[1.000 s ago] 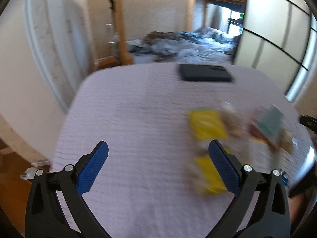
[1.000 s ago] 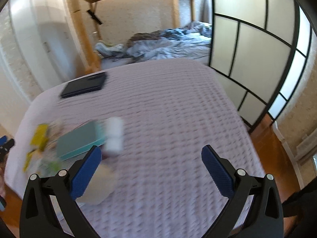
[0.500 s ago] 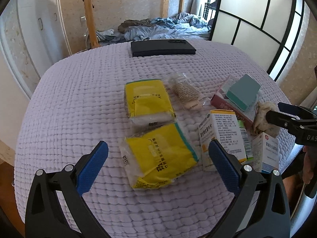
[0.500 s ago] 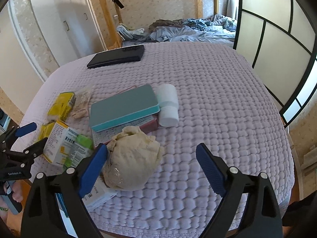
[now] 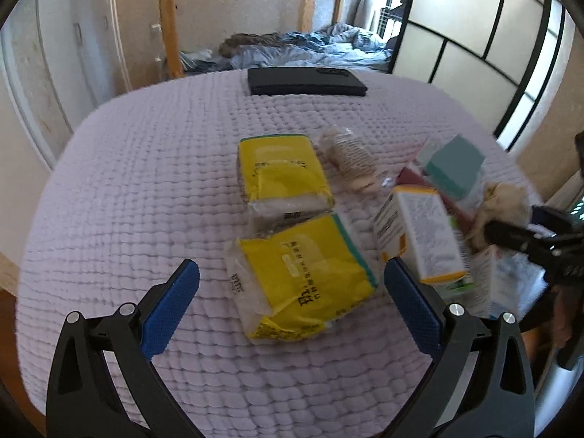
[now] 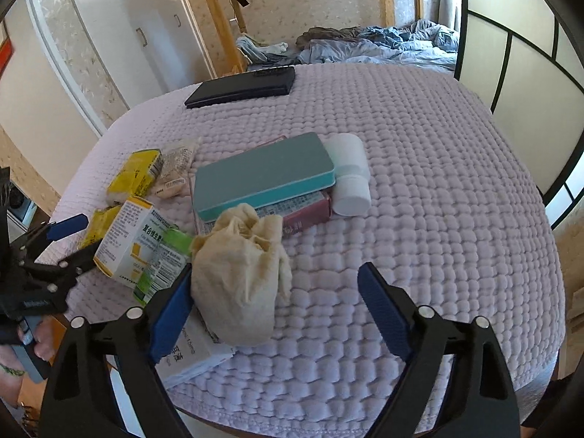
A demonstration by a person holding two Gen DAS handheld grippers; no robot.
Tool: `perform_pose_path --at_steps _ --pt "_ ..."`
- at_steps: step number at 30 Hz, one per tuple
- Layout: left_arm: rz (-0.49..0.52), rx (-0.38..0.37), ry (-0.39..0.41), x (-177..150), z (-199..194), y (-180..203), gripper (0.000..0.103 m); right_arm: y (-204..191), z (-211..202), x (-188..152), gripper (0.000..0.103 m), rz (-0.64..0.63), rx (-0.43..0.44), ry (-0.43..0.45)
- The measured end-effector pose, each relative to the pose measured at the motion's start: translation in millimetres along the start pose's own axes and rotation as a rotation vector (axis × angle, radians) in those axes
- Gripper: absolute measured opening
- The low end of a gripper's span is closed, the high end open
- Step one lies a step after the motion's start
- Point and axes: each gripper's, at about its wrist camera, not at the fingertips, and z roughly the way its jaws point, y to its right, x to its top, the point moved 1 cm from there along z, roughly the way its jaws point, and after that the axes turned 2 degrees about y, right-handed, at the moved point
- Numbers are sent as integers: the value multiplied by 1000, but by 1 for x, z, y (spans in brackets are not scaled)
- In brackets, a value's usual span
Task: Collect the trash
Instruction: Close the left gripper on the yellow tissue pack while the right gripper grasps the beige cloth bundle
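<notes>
My left gripper [image 5: 290,294] hangs with jaws wide apart, empty, above the near yellow tissue pack [image 5: 304,277], whose wrapper is crinkled and torn open at one end. My right gripper [image 6: 275,304] is equally spread and holds nothing; its left finger sits just beside the crumpled cream cloth wad [image 6: 241,272], contact unclear. The trash clusters toward the bed's [image 6: 438,200] near left corner: a second yellow pack [image 5: 281,173], medicine boxes [image 6: 133,241], a teal case [image 6: 262,173] atop a maroon box [image 6: 308,213], and a white roll [image 6: 348,175].
</notes>
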Motion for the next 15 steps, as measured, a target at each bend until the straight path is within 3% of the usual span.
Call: perform_pose_path --at_steps 6,9,11,13,15 --pt "44 41 -23 -2 12 5 101 -20 1 1 80 -120 -66 21" --pt "68 47 -10 -5 12 11 93 -31 4 -1 78 -180 -91 32" --pt "53 48 -1 -4 10 11 84 -30 6 -1 60 -165 -47 20" --pt "38 42 1 -3 8 9 82 -26 7 -2 51 -126 2 18" --pt "30 35 4 -3 5 8 82 -24 4 -2 48 -113 4 30"
